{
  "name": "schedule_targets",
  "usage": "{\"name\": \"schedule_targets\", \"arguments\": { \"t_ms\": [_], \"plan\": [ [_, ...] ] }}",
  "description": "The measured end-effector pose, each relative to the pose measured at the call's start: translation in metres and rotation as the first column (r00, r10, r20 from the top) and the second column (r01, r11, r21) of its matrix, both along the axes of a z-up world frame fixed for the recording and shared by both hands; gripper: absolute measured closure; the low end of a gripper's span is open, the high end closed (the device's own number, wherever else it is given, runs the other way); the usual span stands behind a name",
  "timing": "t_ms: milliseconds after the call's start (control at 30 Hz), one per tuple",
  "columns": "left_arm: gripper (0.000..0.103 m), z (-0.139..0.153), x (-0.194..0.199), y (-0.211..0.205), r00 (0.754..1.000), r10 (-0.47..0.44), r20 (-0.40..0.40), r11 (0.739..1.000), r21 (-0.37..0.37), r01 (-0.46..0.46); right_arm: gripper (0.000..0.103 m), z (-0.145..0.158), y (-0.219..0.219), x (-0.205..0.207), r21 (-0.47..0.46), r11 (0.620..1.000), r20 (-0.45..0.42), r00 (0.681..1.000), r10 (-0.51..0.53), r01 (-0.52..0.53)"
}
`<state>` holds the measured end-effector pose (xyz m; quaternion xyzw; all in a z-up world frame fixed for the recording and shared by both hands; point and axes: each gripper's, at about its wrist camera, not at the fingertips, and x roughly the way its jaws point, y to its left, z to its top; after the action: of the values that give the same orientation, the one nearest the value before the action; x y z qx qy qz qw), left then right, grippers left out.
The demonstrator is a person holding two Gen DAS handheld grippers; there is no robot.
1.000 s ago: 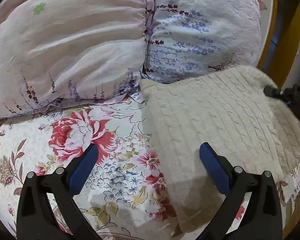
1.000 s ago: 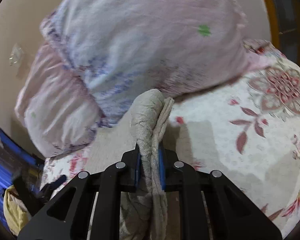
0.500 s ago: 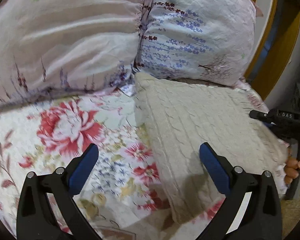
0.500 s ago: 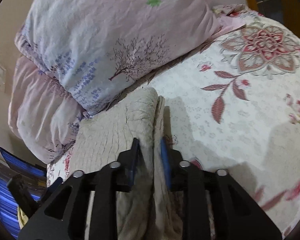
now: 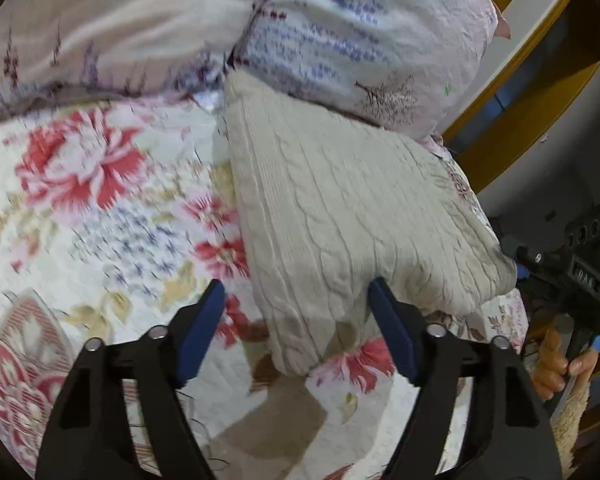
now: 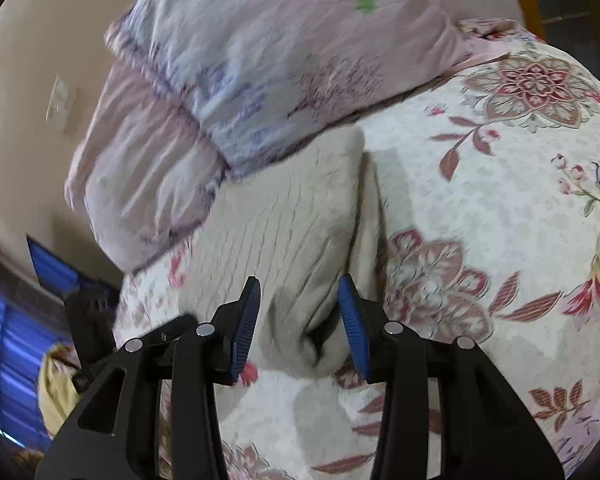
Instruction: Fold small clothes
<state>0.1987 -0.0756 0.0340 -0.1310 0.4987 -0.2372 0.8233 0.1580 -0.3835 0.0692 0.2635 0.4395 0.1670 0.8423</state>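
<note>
Beside the pillows (image 5: 360, 32), the right tongs (image 6: 298, 320) are opening, releasing the folded cream sweater (image 5: 340, 216) onto the bed (image 5: 100, 208), while the empty left tongs (image 5: 292, 328) close toward its near corner.

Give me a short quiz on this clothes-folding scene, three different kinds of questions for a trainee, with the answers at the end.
1. True or false: the cream knit sweater lies folded on the floral bedspread, its far edge against the pillows.
2. Multiple choice: what lies between the pads of the right gripper? A) a pillow corner B) a fold of the sweater C) nothing
3. Fill in: the pads on the left gripper are coloured ____.

Key
1. True.
2. B. The fold lies between the opening jaws, and the pads stand clear of it.
3. Blue. Its jaws are closing, with the sweater's near corner between the pads but not yet pressed.
</note>
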Motion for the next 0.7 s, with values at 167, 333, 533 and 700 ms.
{"name": "schedule_targets", "arguments": {
  "t_ms": [167, 333, 533, 700],
  "plan": [
    [0.063, -0.004, 0.001, -0.003, 1.000, -0.027, -0.010, 1.000, -0.015, 0.026, 0.091, -0.001, 0.004, -0.004, -0.077, 0.997, 0.037, 0.999, -0.021, 0.024],
    [0.086, -0.001, -0.001, 0.004, 0.997, -0.077, 0.006, 0.997, -0.011, 0.077, 0.092, 0.001, -0.009, -0.013, -0.112, 0.990, 0.074, 0.995, -0.072, 0.080],
    [0.087, -0.002, -0.011, 0.000, 0.990, -0.134, 0.044, 0.991, 0.035, 0.133, 0.091, -0.044, -0.025, -0.013, -0.072, 0.990, -0.055, 0.991, -0.122, 0.118],
    [0.059, 0.011, -0.008, 0.012, 0.994, -0.086, 0.066, 0.996, -0.016, 0.088, 0.066, -0.024, -0.030, -0.004, -0.001, 0.994, -0.057, 0.993, -0.107, 0.107]
  ]
}}
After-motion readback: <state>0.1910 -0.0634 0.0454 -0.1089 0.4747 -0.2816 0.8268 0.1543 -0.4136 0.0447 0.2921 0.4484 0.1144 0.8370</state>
